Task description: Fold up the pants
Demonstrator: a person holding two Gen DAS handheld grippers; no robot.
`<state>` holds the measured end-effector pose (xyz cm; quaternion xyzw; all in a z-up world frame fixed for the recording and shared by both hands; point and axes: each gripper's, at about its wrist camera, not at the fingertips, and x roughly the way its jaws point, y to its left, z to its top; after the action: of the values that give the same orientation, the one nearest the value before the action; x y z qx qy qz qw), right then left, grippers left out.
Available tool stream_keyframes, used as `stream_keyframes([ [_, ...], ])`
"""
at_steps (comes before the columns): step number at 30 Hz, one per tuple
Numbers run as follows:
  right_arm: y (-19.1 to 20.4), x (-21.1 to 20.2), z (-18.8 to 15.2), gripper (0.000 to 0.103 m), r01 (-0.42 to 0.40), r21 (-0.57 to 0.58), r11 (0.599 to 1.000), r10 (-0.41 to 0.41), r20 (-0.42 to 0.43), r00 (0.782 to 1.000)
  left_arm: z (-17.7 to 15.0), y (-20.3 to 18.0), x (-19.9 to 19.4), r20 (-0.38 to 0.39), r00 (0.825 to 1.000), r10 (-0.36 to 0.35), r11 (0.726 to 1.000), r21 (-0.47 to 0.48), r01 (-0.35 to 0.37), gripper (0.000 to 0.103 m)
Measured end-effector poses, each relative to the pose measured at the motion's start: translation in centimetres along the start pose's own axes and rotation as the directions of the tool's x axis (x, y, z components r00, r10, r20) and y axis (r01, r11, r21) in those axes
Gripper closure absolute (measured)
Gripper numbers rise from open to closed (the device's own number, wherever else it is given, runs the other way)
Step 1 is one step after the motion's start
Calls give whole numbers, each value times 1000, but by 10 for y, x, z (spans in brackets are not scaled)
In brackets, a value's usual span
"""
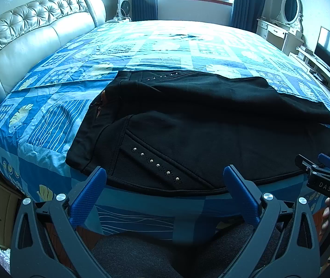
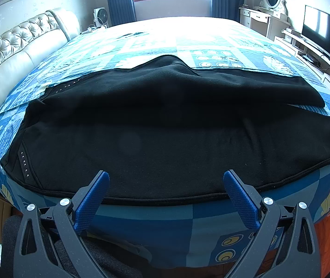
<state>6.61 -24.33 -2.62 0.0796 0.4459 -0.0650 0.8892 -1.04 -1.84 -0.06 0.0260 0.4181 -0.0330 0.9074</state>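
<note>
The black pants [image 1: 188, 125] lie spread across the near edge of the bed [image 1: 56, 115], waistband to the left, one leg lying partly over the other, probably so both ends are easy to reach. The left gripper [image 1: 164, 181] and right gripper [image 2: 166, 185] hover at the near hem, fingers spread wide and empty, ready to pinch it.

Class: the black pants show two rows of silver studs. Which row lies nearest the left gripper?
The diagonal stud row on the near pocket, just beyond the open left gripper; the other row lies along the pants' far edge.
</note>
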Motion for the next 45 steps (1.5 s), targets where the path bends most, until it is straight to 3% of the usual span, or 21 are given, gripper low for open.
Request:
stream_keyframes([
  [45,4,1,0,5,-1,-2,1000,1,2,1000,-1,-3,-2,4,1000,-1,1000,1,1,2],
])
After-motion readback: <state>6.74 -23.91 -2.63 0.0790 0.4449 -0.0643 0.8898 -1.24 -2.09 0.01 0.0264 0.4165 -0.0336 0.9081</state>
